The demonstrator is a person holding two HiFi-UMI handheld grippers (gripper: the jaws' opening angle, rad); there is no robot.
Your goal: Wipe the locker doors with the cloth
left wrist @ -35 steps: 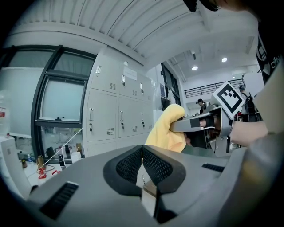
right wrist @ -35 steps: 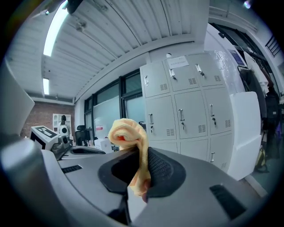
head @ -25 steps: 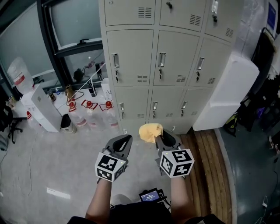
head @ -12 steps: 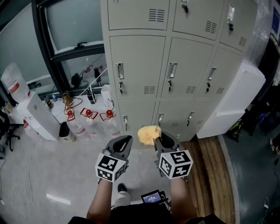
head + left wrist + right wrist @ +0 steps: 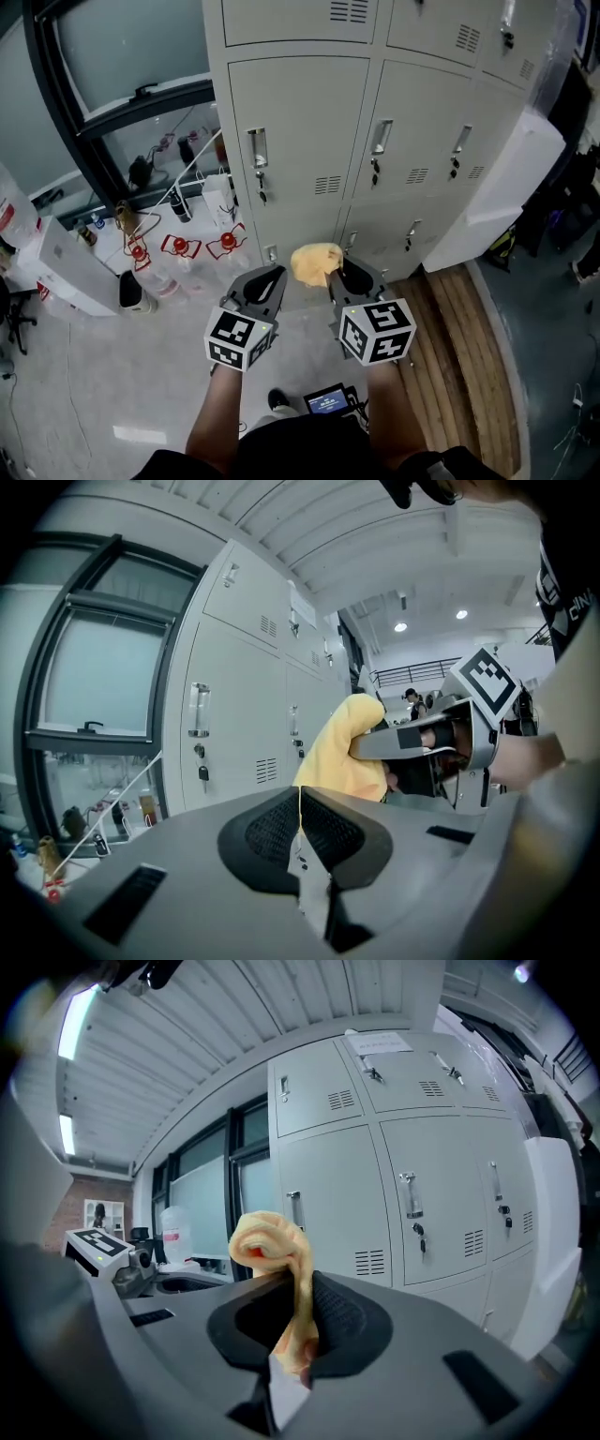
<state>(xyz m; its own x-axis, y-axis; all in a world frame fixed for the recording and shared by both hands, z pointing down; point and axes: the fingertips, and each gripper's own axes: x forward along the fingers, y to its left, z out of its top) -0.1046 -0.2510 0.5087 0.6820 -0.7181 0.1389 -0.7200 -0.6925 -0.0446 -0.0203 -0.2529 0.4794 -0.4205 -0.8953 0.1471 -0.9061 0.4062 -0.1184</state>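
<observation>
The main risk, as I judge it, lies in how little of the crumpled yellow cloth (image 5: 270,1238) is actually gripped: only a narrow fold runs down between the dark ribbed pads, while the bulk stands bunched above them, so dragging it across a door with any pressure could pull it free. A second risk is that the hard tips rather than the fabric meet the pale grey metal locker doors (image 5: 302,122), since the bunch sits to one side of the jaws instead of wrapping their fronts. The small keys hanging from the locks (image 5: 262,192) below the upright silver handles (image 5: 257,148) could also snag the loose fabric on a sideways stroke. The right gripper (image 5: 349,276) has its jaws pressed almost together, with just the thickness of that fold between them, and it touches nothing else. The cloth hangs in the air on the near side of the lockers, apart from every door, in front of the lower row, so wiping has not begun. The left gripper (image 5: 263,282), just to the left of the cloth, has its jaws fully together with nothing between them.
</observation>
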